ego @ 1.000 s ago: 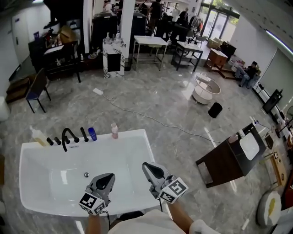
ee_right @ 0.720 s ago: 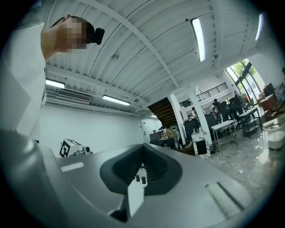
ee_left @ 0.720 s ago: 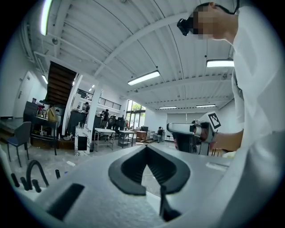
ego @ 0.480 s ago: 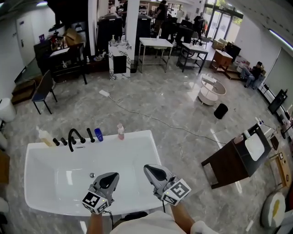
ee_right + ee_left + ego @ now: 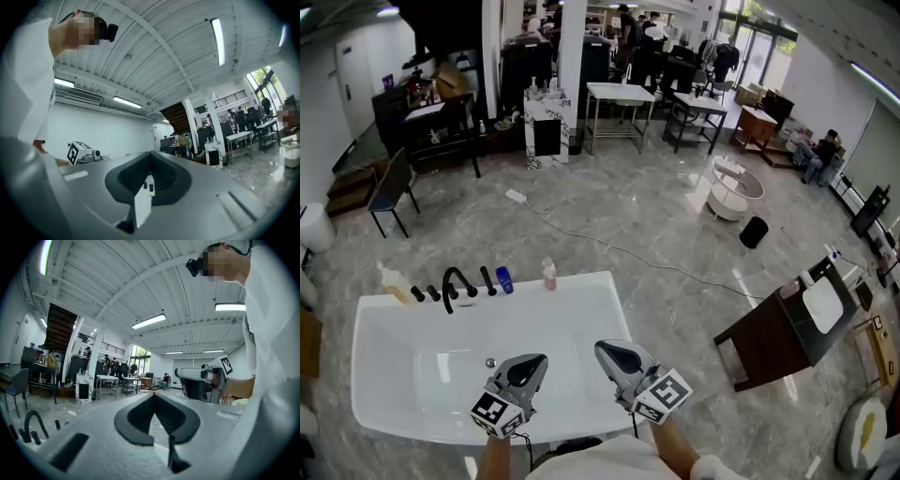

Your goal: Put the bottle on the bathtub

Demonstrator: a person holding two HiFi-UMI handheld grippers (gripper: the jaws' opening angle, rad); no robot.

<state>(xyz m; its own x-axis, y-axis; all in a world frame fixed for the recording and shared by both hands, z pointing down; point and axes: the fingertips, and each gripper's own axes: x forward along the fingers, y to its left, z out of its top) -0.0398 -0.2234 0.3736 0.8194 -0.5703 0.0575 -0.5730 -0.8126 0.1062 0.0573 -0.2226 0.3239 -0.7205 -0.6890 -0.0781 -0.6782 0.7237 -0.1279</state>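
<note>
Both grippers hung over the near edge of the bathtub (image 5: 422, 394), and neither held anything: left gripper (image 5: 529, 360) had its jaws pressed together, and so did the right gripper (image 5: 603, 348). 3 bottles stood on the tub's far rim: a yellow bottle (image 5: 394, 282), a blue bottle (image 5: 503, 279) and a pink bottle (image 5: 548, 274). My guess is the placing was already done. If not, the next move meant opening a jaw and reaching across the tub.
</note>
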